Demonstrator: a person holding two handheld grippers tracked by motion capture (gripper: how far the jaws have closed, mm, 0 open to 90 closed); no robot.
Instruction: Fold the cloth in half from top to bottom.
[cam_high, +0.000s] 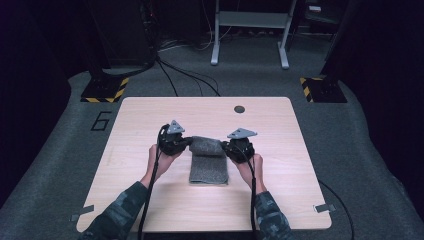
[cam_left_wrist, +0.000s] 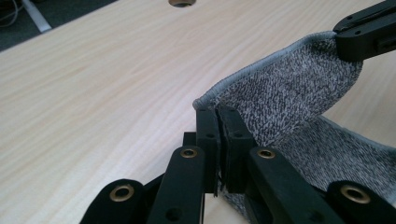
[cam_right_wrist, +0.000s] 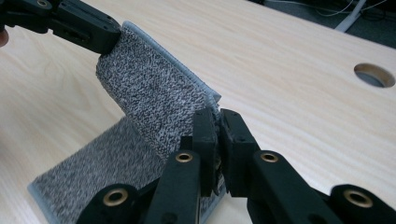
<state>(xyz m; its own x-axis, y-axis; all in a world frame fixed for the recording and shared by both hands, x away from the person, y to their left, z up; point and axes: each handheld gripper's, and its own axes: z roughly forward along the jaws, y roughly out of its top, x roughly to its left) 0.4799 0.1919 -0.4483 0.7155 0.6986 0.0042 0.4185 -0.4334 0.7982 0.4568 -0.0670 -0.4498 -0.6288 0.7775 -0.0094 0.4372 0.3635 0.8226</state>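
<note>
A grey towel lies at the middle of the wooden table — its far end lifted. The left gripper pinches that end's corner at nine o'clock, jaws clamped on the hem; the right gripper grips the corner at three o'clock. A round hole sits at twelve o'clock.

Number on the floor: a dark "6" is marked on the grey floor — just beyond the table's far-left corner.
Warning markings: yellow-and-black hazard stripes are seen on two dark stand bases — no wording can be read on them.
</note>
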